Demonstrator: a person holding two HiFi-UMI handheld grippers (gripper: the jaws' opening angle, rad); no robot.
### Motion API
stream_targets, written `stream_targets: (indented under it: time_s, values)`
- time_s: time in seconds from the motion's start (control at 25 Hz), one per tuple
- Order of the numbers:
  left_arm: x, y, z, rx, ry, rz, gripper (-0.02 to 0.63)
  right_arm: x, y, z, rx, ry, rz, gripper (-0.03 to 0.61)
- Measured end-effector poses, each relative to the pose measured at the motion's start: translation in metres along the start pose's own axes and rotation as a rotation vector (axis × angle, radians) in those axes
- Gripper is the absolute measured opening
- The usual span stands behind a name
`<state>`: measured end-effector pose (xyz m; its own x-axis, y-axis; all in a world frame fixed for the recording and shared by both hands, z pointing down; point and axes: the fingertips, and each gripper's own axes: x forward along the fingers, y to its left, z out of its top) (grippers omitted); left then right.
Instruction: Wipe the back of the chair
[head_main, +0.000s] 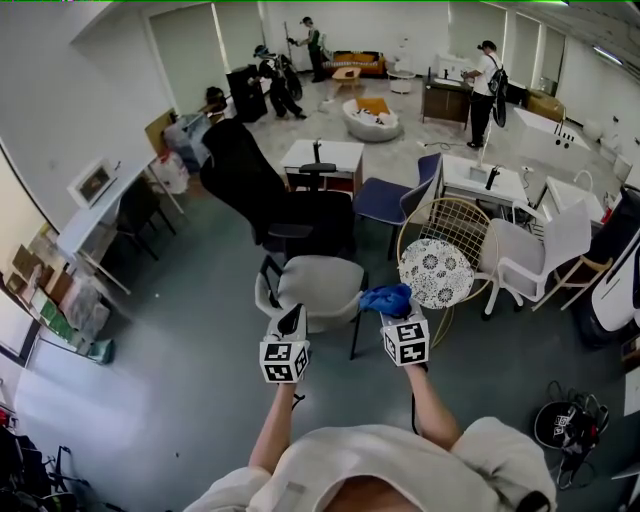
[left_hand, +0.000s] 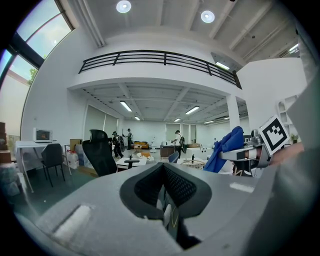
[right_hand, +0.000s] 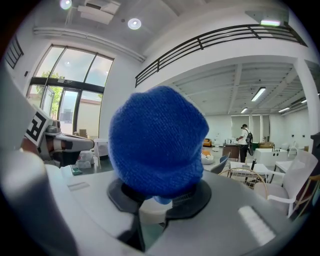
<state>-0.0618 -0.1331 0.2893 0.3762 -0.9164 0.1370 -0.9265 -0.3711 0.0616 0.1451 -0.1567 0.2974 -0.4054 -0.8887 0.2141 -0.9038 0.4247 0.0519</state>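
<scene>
A grey padded chair (head_main: 318, 283) with black arms stands just beyond both grippers. My right gripper (head_main: 394, 310) is shut on a bunched blue cloth (head_main: 388, 298), held above the chair's right edge. In the right gripper view the blue cloth (right_hand: 157, 140) fills the middle and hides the jaw tips of the right gripper (right_hand: 155, 197). My left gripper (head_main: 291, 320) hovers over the chair's near side, shut with nothing in it. In the left gripper view the left gripper (left_hand: 164, 192) has its black pads together, and the blue cloth (left_hand: 225, 147) shows off to the right.
A tall black office chair (head_main: 240, 170) stands behind the grey one. A wicker chair with a patterned cushion (head_main: 436, 272) is close on the right, then a white chair (head_main: 540, 250). Small tables (head_main: 322, 155), a blue chair (head_main: 395, 200) and several people fill the far room.
</scene>
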Motion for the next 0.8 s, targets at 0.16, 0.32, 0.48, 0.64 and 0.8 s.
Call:
stream_targets:
  time_s: [0.16,0.32,0.48,0.64,0.8]
  values:
    - [-0.003,0.001,-0.004,-0.002,0.009,0.0,0.003,-0.002,0.004,-0.001,-0.002,0.002,0.003,0.083]
    - [-0.007,-0.002,-0.008,-0.006,0.019,-0.001,0.003,-0.006,0.004,-0.003,0.0,0.006,0.001,0.083]
    - [-0.009,-0.003,-0.007,-0.007,0.016,0.001,0.003,-0.009,0.004,-0.005,-0.001,0.015,0.0,0.083]
    - [-0.013,-0.001,-0.009,-0.006,0.021,0.002,0.003,-0.011,0.007,-0.008,0.002,0.021,-0.003,0.083]
    - [-0.015,0.0,-0.012,-0.01,0.022,0.004,0.003,-0.012,0.009,-0.01,0.002,0.025,-0.005,0.083]
